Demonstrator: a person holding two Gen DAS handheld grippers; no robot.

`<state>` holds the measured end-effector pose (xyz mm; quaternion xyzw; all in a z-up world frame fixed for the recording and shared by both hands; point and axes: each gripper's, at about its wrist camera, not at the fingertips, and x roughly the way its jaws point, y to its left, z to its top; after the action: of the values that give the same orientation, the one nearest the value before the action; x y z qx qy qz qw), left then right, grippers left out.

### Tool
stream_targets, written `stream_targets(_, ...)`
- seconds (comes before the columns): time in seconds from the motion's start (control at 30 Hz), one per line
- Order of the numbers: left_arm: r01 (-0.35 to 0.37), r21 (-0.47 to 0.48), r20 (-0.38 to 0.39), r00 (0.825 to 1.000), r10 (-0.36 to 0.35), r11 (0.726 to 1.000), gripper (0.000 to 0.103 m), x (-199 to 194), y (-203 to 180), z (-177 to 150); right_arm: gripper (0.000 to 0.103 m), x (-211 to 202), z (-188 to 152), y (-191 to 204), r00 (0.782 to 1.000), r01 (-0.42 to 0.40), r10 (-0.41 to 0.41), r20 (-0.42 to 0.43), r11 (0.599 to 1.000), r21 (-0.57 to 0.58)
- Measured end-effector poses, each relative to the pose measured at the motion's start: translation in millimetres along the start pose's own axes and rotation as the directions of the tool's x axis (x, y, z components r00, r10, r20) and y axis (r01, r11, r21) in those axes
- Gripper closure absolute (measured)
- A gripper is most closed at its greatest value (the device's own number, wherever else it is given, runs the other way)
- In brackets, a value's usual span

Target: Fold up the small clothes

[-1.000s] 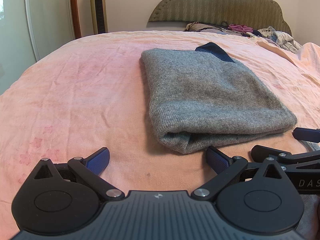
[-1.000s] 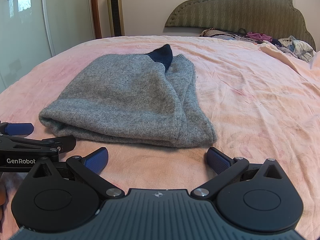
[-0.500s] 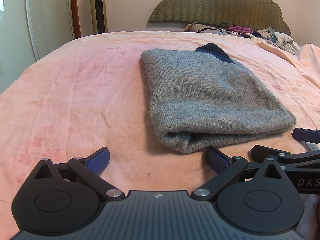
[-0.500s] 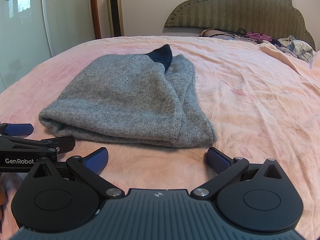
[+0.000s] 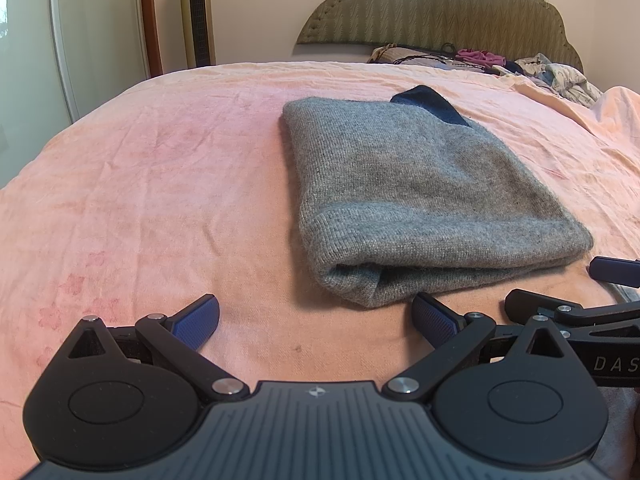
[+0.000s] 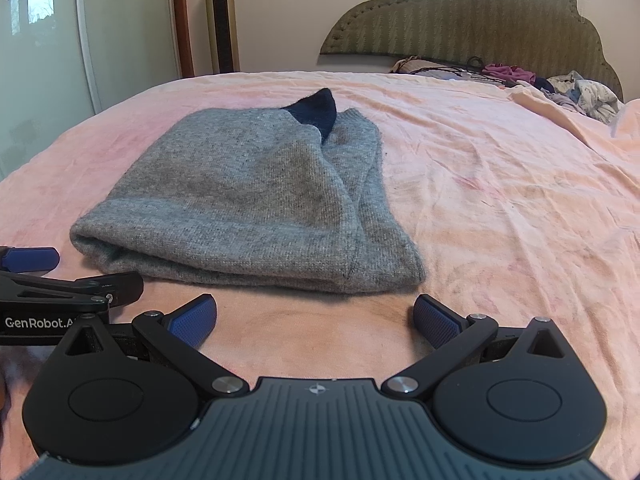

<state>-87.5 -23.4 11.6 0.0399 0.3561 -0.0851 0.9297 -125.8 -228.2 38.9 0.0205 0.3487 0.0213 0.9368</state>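
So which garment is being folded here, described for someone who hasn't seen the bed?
On the pink bedspread, just ahead of both open claws, lies the folded grey knit sweater. A navy patch pokes out at its far end, and it lies alone, unlike the crumpled clothes pile by the headboard.

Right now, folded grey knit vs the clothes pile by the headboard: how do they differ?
The grey knit is folded into a flat bundle; the clothes pile is loose and crumpled. The knit lies near, just ahead of the open left gripper and right gripper; the pile sits far back by the headboard. The knit is grey with one navy patch; the pile mixes colours. Both rest on the pink bedspread, ungripped.
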Motion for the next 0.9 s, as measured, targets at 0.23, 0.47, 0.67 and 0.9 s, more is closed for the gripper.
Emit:
stream_targets(0.23,0.001,0.001,0.000,1.000,-0.001,1.000,0.000,0.0,0.1,0.0,0.000,0.0,-0.1,-0.2,1.000,0.000,0.000,0.000,1.000,0.000)
stream_targets(0.47,0.002,0.000,0.000,1.000,-0.002,1.000,0.000,0.1,-0.1,0.0,0.000,-0.1,-0.1,-0.2,1.000,0.000,0.000,0.000,1.000,0.000)
stream_targets(0.67,0.004,0.000,0.000,1.000,-0.004,1.000,0.000,0.4,0.0,0.0,0.000,-0.1,-0.1,-0.3,1.000,-0.001,0.001,0.000,1.000,0.001)
stream_targets(0.9,-0.003,-0.004,0.009,1.000,0.003,1.000,0.000,-3.9,2.8,-2.3,0.000,-0.3,-0.1,-0.7,1.000,-0.002,0.002,0.001,1.000,0.002)
